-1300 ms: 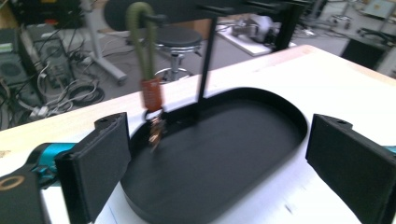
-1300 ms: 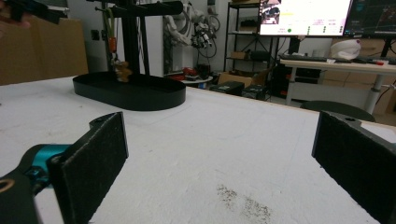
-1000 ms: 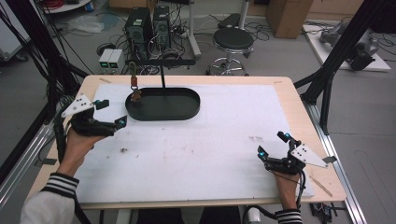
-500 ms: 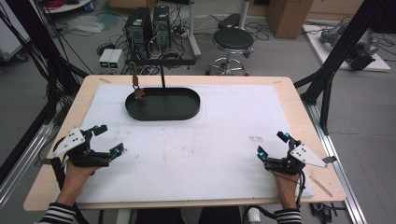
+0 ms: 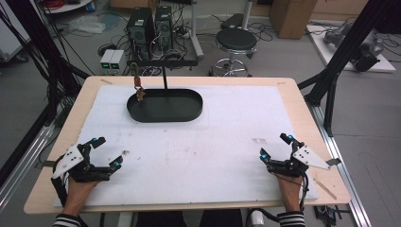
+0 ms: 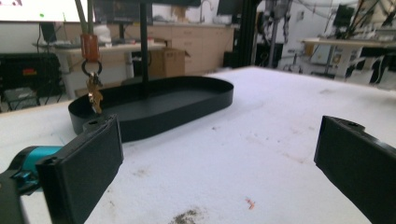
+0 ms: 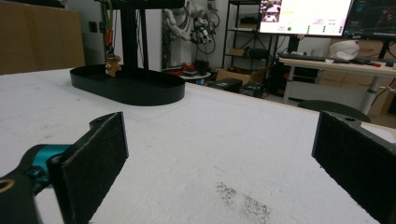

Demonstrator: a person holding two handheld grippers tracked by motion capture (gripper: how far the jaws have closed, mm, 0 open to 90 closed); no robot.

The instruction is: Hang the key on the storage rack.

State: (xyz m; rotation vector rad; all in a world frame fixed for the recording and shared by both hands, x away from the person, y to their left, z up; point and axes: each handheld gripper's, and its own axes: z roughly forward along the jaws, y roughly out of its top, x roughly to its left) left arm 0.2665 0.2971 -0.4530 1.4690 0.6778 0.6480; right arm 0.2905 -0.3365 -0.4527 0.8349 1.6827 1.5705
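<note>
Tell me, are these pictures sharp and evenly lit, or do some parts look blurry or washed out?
High view: even, soft light, faint shadows, all fairly sharp, from the black tray to both grippers. Left gripper view: the near jaws look soft, the hanging keys clearer, the screen at top left washed out. Right gripper view: near jaws blurred, the bright monitor glares, the white mat reads evenly lit.

Black tools with teal joints, grey plates; striped black-and-white sleeves.
</note>
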